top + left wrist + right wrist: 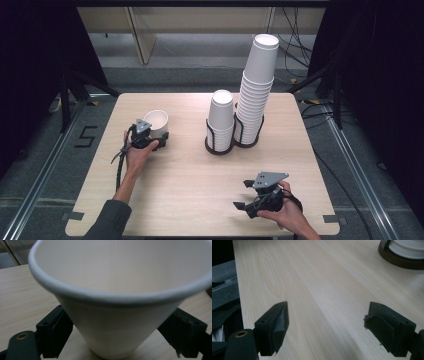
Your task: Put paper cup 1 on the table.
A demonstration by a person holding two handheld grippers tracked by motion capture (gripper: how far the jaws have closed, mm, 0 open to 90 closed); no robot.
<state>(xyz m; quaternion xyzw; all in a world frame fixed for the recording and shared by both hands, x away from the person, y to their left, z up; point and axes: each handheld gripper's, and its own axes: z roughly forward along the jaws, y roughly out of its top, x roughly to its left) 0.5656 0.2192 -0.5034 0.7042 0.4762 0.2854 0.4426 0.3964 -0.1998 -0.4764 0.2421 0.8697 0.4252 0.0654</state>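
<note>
Left tool (159, 138), left of centre in the high view, is clenched on a single white paper cup (157, 121), its jaws pressing the cup's lower wall from either side in the left gripper view, where the cup (117, 315) tapers down between them. The cup leans, mouth tipped toward the back of the desk (190, 180), and I cannot tell whether its base touches the wood; gripping low on the narrow end probably keeps the rim free for nesting. To its right, at the middle of the frame, a short stack of cups (220, 119) and a tall stack (255, 87) stand in dark wire holders, touching each other. Right tool (243, 194), lower right, lies released and wide open over bare wood, grasping nothing.
</note>
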